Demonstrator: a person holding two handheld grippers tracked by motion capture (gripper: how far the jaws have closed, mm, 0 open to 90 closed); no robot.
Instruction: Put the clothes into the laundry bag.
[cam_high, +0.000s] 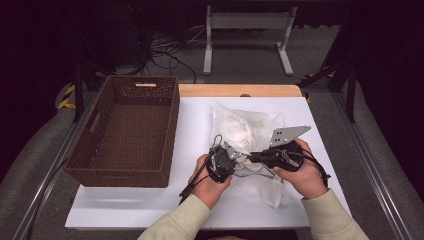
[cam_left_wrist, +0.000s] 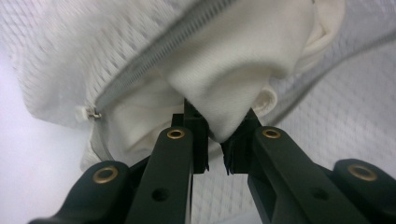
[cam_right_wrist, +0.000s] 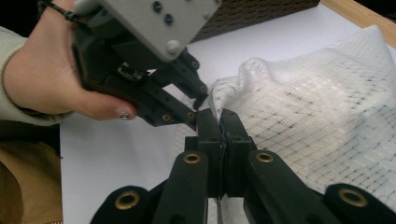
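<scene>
Two grippers' fingers pinch mesh bag (cam_high: 245, 131), garment (cam_left_wrist: 243, 79).

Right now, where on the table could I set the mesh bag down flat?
Crowded at centre right: the mesh bag and both grippers. Bare white table runs between the wicker basket and the bag, and along the near edge in front of the basket. The basket's inside looks free too.

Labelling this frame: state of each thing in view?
Mesh bag: on the table, zipper open.
Cloth: partly out of the bag's mouth.
Left gripper: shut on cloth.
Right gripper: shut on the bag's edge.
Basket: upright, empty.
</scene>
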